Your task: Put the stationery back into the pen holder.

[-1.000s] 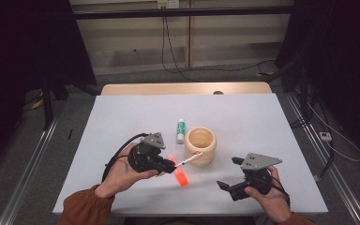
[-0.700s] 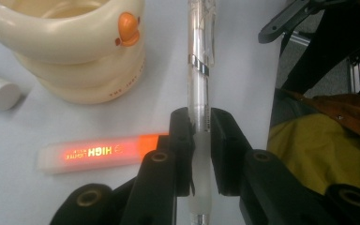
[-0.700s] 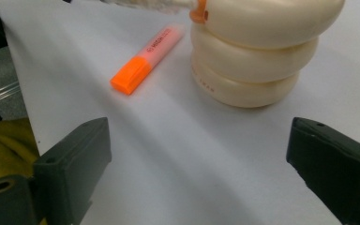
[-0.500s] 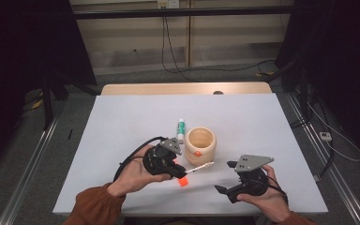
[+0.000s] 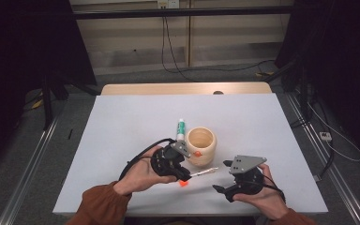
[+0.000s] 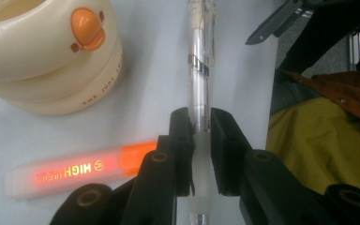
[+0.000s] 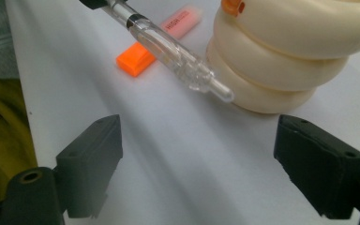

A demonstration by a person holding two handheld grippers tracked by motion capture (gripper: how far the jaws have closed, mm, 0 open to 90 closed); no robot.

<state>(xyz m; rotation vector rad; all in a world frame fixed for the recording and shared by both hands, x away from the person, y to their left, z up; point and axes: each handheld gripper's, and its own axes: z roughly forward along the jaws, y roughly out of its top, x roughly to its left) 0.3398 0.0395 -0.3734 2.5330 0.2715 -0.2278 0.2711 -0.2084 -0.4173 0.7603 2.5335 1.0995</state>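
On the near half of the white surface (image 5: 122, 126), toward the left, the left gripper (image 5: 183, 174) has its fingers (image 6: 183, 140) nearly closed on a clear pen (image 5: 203, 173), clamping it at its frosted grip with the pads pressed on both sides. The pen sticks out to the right, held level above the surface, its clear tip free in the air. Under that gripper an orange highlighter (image 6: 75, 171) lies flat on the surface, its orange cap pointing toward the near edge in the high view. Just beyond the gripper a cream ringed cup (image 5: 200, 145) with an orange duck bill stands upright, and a white tube with a green band (image 5: 181, 129) lies just to its far left. Open surface runs wide to the left and across the whole far half up to the wooden strip at the far edge. To the right of the pen tip, the right gripper (image 5: 222, 180) sits near the near edge, its fingers (image 7: 91, 164) spread wide with only bare surface between them; its jaws have just been closing a little. The pen tip hangs near them without touching. More bare surface lies right of that hand, out to the right edge.
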